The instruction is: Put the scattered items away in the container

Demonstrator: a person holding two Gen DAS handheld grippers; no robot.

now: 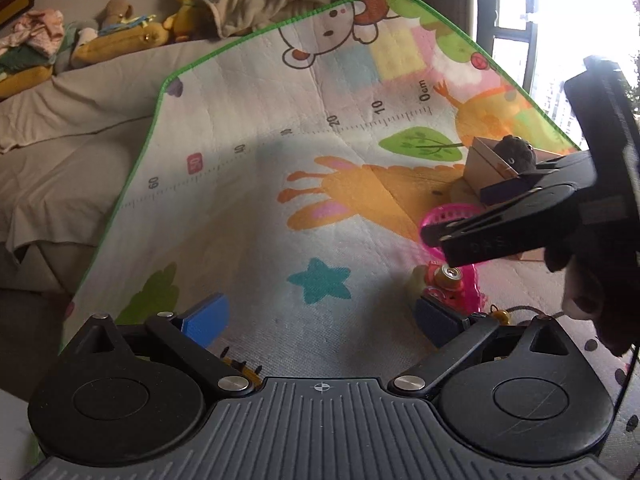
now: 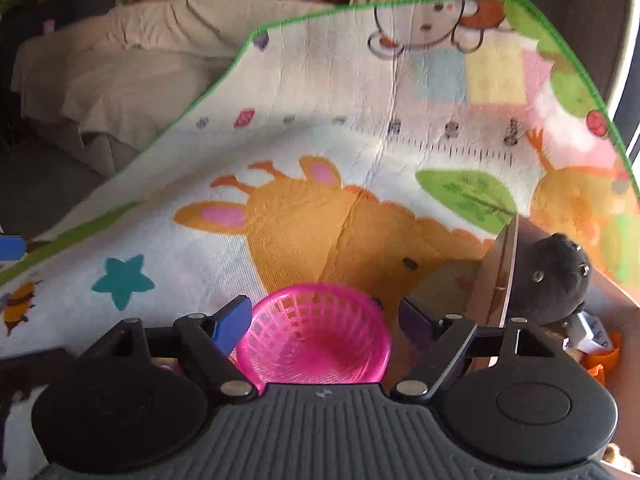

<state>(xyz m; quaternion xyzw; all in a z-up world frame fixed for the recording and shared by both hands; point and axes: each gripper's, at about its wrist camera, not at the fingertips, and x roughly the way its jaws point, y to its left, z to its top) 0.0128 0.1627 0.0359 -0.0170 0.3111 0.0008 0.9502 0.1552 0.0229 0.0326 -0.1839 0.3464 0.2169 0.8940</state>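
On the play mat (image 2: pixel 320 92), both claws gape, gripping nothing.
The pink basket (image 2: pixel 316 340) sits between the right gripper's (image 2: pixel 324 320) fingers, beside the cardboard box (image 2: pixel 496 276); left gripper (image 1: pixel 320 320) hovers apart.

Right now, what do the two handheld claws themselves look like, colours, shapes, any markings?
Both look alike. The left claw has blue rectangular finger pads on black linkage arms with silver pivot pins, two round black discs, and a grey ribbed body with a small crosshair mark. The right claw shows the same build; its body carries a small white mark. No cables or sleeves are clearly visible.
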